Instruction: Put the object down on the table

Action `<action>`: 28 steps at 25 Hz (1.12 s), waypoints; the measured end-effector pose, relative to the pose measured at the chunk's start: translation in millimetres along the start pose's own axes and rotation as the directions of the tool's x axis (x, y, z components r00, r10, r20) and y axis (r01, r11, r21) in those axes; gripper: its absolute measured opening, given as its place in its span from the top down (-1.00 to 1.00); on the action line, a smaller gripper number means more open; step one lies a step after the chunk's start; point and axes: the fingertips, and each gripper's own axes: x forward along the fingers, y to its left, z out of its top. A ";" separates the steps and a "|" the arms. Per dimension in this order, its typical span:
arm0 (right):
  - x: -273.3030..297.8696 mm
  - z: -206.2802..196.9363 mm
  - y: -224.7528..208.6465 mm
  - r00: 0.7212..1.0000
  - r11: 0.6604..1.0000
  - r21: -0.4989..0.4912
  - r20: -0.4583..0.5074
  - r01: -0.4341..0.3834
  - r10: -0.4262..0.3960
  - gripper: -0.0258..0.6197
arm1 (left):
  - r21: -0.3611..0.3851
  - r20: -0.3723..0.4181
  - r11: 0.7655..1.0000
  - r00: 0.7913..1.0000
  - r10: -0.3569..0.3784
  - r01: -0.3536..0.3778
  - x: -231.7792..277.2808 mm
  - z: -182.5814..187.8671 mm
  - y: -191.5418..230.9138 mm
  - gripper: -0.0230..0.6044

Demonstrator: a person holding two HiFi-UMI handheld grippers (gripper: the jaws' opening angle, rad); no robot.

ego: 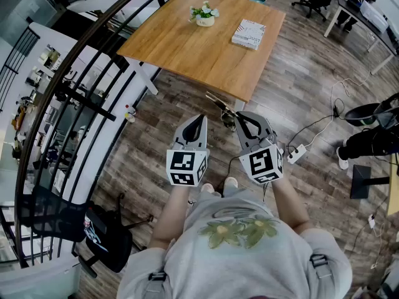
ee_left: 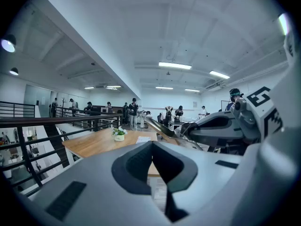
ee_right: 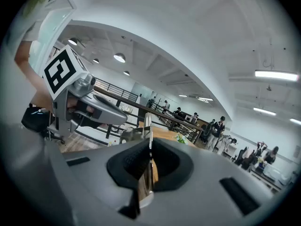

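My right gripper [ego: 240, 115] is shut on a thin, flat metal tool [ego: 219, 103] that sticks out ahead of the jaws, over the wood floor just short of the table's near corner. In the right gripper view the tool [ee_right: 147, 126] stands edge-on between the pads of that gripper [ee_right: 149, 149]. My left gripper [ego: 199, 118] hovers beside it, shut and empty; its jaws [ee_left: 152, 147] meet with nothing between them. The wooden table [ego: 206, 48] lies ahead, carrying a small potted plant [ego: 204, 14] and a book [ego: 249, 33].
A black railing [ego: 75, 92] with a stairwell behind it runs along the left. A black office chair [ego: 62, 220] stands behind me on the left. A power strip with cables [ego: 296, 153] lies on the floor at right, near a seated person's legs [ego: 368, 143]. Several people stand far off.
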 end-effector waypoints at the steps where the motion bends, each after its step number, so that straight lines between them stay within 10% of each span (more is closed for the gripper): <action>1: -0.3 -2.9 -1.6 1.000 1.000 0.000 0.000 -0.003 0.003 0.88 | 0.005 0.001 1.000 1.000 -0.001 0.001 1.9 -0.8 -2.3 0.88; 28: 101.9 -43.4 -75.7 0.998 0.999 -0.019 -0.047 -0.036 0.035 0.87 | -0.086 -0.047 0.996 0.999 0.013 -0.017 118.2 -24.5 61.8 0.89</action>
